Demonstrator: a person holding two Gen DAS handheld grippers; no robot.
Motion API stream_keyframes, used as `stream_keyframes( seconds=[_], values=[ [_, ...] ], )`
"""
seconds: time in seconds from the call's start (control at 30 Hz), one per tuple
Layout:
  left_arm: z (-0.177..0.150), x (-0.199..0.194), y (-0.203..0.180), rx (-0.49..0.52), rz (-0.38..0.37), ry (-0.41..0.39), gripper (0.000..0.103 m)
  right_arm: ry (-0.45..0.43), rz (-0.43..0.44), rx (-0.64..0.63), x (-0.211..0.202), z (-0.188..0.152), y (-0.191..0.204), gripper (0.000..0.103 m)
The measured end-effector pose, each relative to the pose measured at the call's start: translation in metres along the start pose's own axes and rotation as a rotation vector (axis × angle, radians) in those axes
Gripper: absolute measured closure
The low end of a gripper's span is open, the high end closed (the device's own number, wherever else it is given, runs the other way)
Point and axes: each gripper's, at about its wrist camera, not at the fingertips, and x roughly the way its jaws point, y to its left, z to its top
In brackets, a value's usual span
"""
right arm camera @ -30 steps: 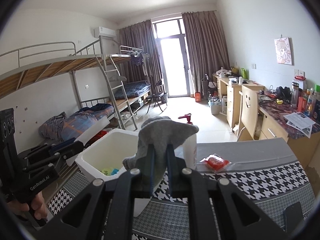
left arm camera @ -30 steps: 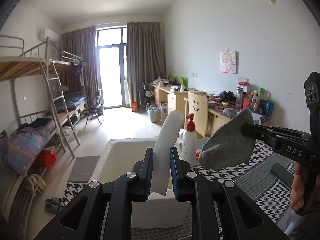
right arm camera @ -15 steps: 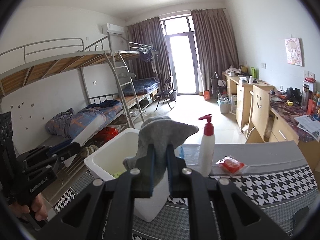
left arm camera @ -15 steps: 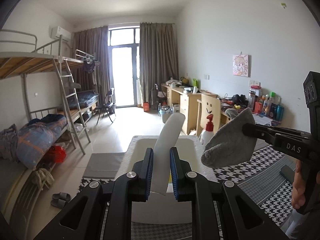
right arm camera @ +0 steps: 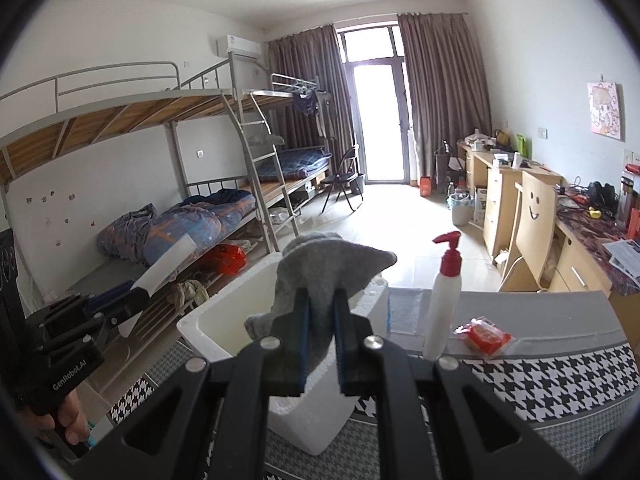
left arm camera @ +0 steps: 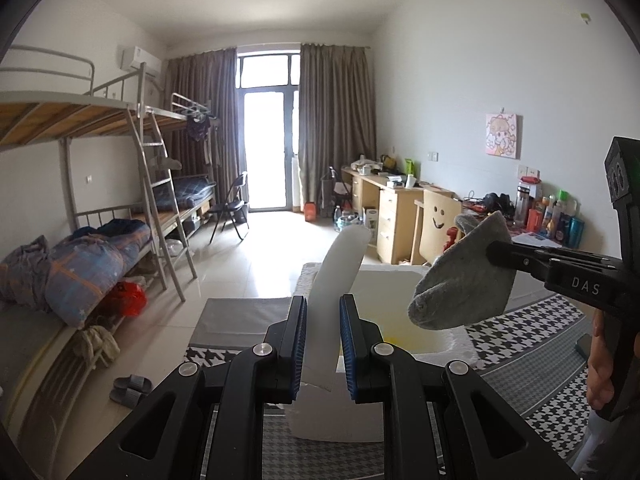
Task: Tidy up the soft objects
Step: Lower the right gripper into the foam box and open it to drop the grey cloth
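Now grey sock (right arm camera: 320,276) clamped in right gripper (right arm camera: 320,344), above white box (right arm camera: 224,320)

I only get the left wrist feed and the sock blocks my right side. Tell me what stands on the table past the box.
Observer: A white pump bottle with a red top stands upright beside the white foam box.
Operator: Name anything else there.
Observer: A red packet lies flat on the table, to the right of the bottle.
Operator: Check the right gripper's hold.
Observer: The right gripper is shut on the grey sock, which hangs over the box's near rim.
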Motion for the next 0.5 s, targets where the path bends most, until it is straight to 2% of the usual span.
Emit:
stream_keyframes(
  seconds=[0.5],
  values=[
    [-0.002,-0.001,0.008,-0.025,0.029,-0.001,0.085,0.055,0.009,-0.035,0.024,0.001,0.010,0.089]
  ],
)
